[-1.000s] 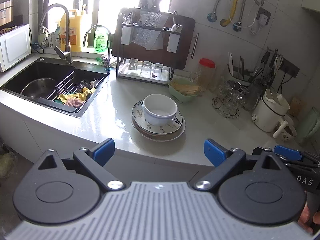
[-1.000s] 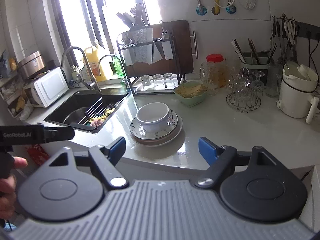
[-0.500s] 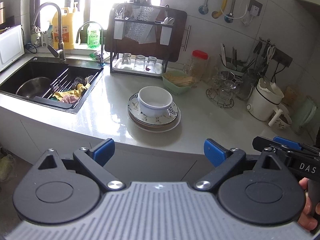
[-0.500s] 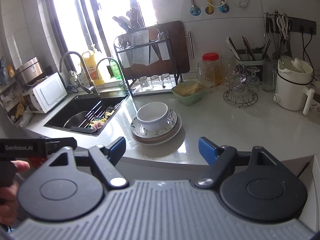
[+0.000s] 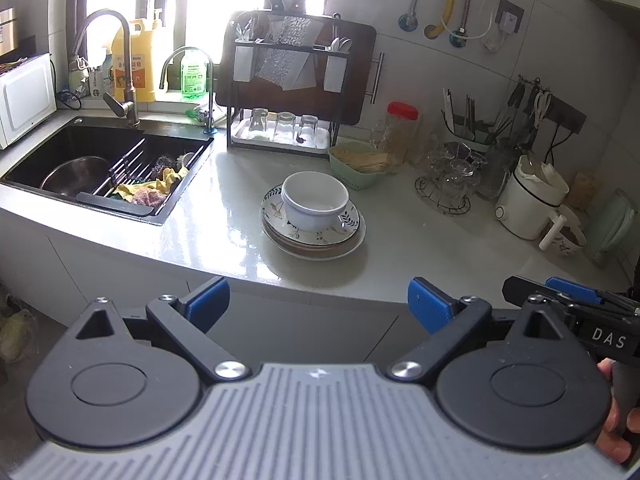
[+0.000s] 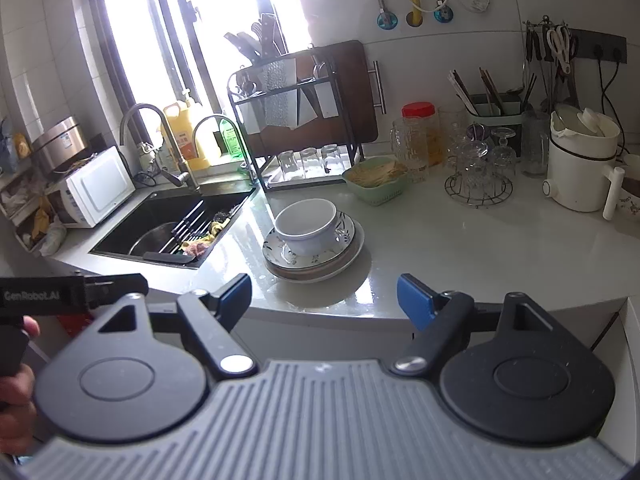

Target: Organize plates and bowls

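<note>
A white ceramic bowl (image 5: 315, 201) sits atop a stack of leaf-patterned plates (image 5: 313, 229) near the front edge of the glossy pale counter (image 5: 224, 216), right of the black sink (image 5: 100, 164); the left gripper (image 5: 318, 306) and right gripper (image 6: 324, 298) hover short of that edge, both spread wide, holding nothing.

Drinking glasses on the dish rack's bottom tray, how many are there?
3, upside down in a row on the tray: left, middle, right. None appears hidden behind them.
</note>
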{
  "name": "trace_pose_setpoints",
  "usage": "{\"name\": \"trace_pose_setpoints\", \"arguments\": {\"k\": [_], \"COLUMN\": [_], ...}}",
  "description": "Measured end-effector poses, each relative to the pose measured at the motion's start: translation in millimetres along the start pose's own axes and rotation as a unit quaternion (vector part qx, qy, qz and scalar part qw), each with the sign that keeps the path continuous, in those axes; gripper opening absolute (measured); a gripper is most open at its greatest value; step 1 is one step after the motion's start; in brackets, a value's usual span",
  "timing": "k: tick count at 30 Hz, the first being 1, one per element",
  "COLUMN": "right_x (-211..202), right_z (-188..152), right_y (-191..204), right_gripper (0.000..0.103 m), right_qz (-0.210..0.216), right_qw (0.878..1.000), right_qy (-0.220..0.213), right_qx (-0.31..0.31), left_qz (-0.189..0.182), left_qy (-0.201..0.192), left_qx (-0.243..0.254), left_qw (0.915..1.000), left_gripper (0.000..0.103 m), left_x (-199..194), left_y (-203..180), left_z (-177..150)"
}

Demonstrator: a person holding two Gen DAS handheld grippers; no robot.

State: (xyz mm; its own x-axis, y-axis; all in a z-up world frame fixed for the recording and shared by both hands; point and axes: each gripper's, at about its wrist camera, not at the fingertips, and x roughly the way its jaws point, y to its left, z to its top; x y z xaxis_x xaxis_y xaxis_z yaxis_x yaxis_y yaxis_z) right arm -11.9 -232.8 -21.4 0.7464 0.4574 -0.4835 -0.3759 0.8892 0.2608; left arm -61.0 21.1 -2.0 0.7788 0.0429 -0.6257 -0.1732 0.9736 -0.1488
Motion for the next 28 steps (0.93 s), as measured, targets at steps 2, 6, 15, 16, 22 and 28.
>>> {"name": "trace_pose_setpoints", "arguments": {"k": [2, 6, 15, 16, 22, 28], "right_x": [1.4, 1.7, -2.6, -2.8, -4.2, -4.9], "right_z": [-0.7, -2.0, 0.1, 0.1, -3.5, -6.3], "right_y": [-0.4, -2.7, 1.1, 0.9, -1.3, 2.1], "right_gripper": [0.081, 0.081, 0.081, 0.081, 0.081, 0.081], "right_qz": [-0.002, -0.008, -0.013, -0.014, -0.018, -0.016], "right_qw": [1.000, 1.000, 1.000, 1.000, 1.000, 1.000], "right_qy": [0.002, 0.003, -0.004, -0.005, -0.001, 0.000], "right_qx": [-0.003, 0.003, 0.001, 0.001, 0.002, 0.000], "left_qz": [0.000, -0.004, -0.011, -0.012, -0.021, -0.024], "left_qy": [-0.010, -0.012, 0.009, 0.008, 0.004, 0.003], "left_qx": [0.005, 0.004, 0.001, 0.003, 0.008, 0.013], "left_qw": [0.9999, 0.9999, 0.9999, 0.9999, 0.9997, 0.9996], "left_gripper": [0.098, 0.098, 0.098, 0.098, 0.098, 0.098], "left_x": [-3.6, -5.1, 7.6, 7.9, 6.1, 1.7], "left_y": [-2.6, -2.7, 1.6, 1.6, 1.3, 1.1], "left_z": [3.4, 5.8, -1.7, -2.0, -0.8, -5.8]}}
